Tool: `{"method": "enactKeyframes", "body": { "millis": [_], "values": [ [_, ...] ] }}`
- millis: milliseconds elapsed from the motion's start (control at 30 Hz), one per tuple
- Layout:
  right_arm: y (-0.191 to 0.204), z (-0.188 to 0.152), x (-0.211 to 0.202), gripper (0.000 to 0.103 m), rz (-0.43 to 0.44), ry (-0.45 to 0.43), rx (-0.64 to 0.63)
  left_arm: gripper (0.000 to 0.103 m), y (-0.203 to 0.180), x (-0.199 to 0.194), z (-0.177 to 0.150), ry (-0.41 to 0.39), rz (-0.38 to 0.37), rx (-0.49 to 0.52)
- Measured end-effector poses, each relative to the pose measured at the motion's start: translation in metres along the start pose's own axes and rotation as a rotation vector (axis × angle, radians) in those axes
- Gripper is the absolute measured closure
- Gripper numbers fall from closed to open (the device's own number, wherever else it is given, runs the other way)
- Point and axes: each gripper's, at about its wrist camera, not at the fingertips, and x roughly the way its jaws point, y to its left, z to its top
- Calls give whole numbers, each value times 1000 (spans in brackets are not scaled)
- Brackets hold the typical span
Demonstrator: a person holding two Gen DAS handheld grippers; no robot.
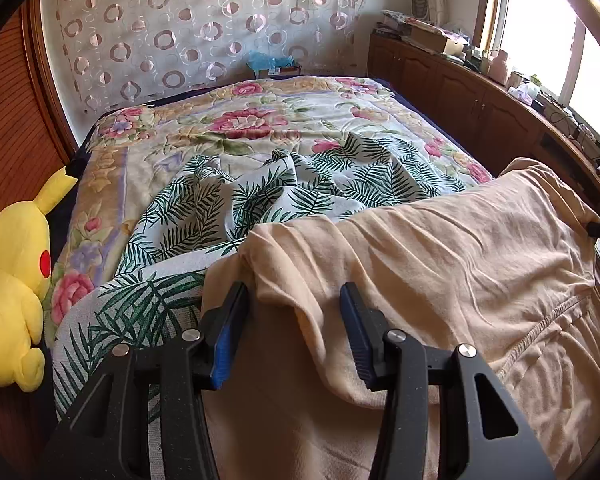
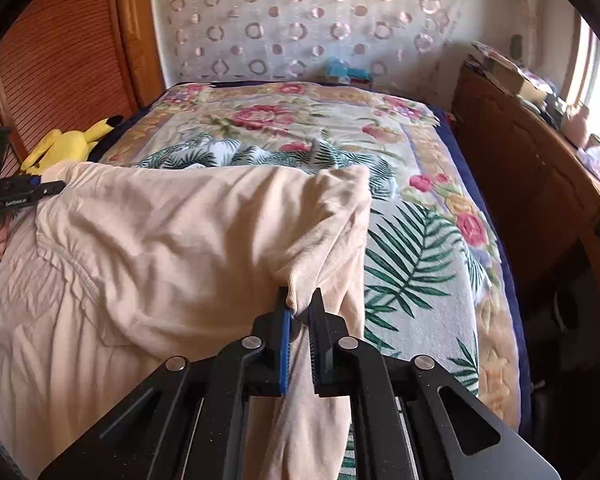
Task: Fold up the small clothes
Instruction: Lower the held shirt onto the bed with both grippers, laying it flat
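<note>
Peach garment (image 2: 172, 240) stretched between us over the bed (image 2: 428, 264): my right gripper (image 2: 300, 310) clamps one corner, my left gripper (image 1: 294, 304) gapes around the other, keeping the edge taut for folding

Yellow plush toy (image 1: 10, 280) beside floral blanket (image 1: 236, 120), wooden cabinets (image 1: 460, 96).

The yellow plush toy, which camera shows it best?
The left wrist view. There the yellow plush toy lies large at the bed's left edge, its red cheek and one black-tipped ear plain. In the right wrist view the toy is small and far off, partly hidden behind the peach garment.
</note>
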Motion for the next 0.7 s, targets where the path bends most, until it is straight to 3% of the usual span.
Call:
{"method": "enactKeyframes", "body": {
  "millis": [100,300,467,700],
  "values": [
    [-3,-3,-1,96,17,-15,-1,58,2,-2,0,-11,-4,-10],
    [-2,-3,-3,96,32,-58,-23,94,4,-10,0,-47,-9,3],
    [-2,-2,-1,98,31,-68,-48,97,-1,-21,3,-78,-11,13],
    [-3,5,-30,98,21,-145,-63,97,1,-77,10,-178,-28,-30]
  ]
}}
